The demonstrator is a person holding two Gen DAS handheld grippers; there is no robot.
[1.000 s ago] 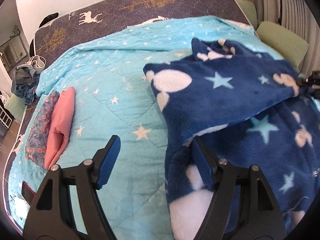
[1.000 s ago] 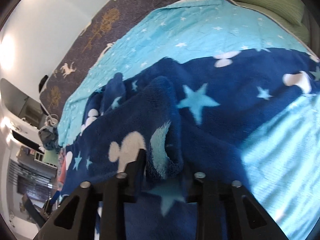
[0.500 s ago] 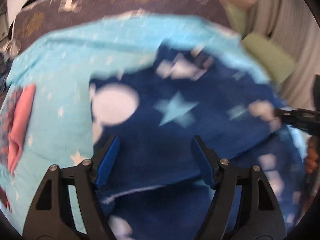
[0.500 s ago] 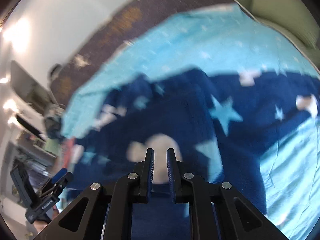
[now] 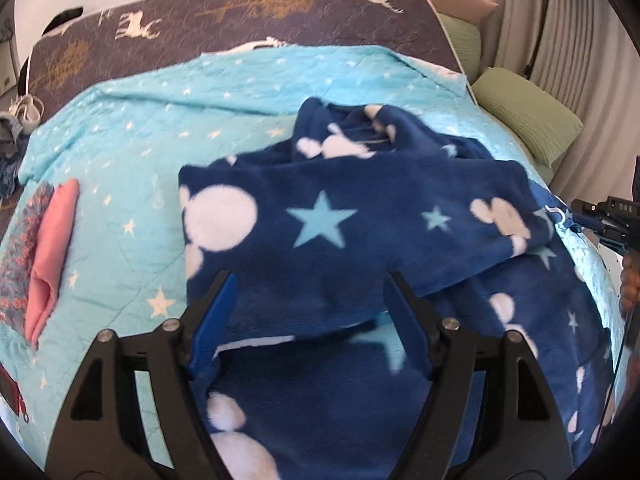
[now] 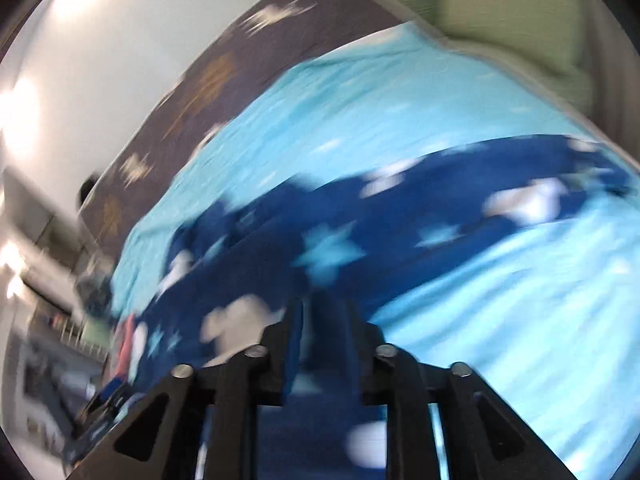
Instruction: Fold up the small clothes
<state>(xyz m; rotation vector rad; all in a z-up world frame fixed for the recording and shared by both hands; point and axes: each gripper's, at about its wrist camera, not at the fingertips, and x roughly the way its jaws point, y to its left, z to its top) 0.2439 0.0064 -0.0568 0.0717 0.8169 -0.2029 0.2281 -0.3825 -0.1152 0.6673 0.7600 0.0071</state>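
Observation:
A dark blue fleece garment [image 5: 360,216] with pale stars and white mouse shapes lies folded over itself on the light blue quilt [image 5: 168,128]. My left gripper [image 5: 310,320] hangs open above its near part, the fleece showing in the wide gap with neither pad pressing on it. In the blurred right wrist view my right gripper [image 6: 323,320] has its jaws opening, a narrow gap between them, with the fleece [image 6: 328,248] behind the gap and nothing pinched that I can see. The right gripper [image 5: 600,220] also shows at the fleece's right edge, by a small label.
A folded pink cloth [image 5: 52,256] and a patterned one [image 5: 16,264] lie at the quilt's left edge. Green pillows [image 5: 528,120] sit at the far right, by a curtain. A dark deer-print spread [image 5: 240,12] covers the far side. A hand [image 5: 630,280] shows at the right edge.
My right gripper let go of the fleece fold it pinched, shut empty, and now parts again while pulling back. My left gripper has shifted right, over the fleece.

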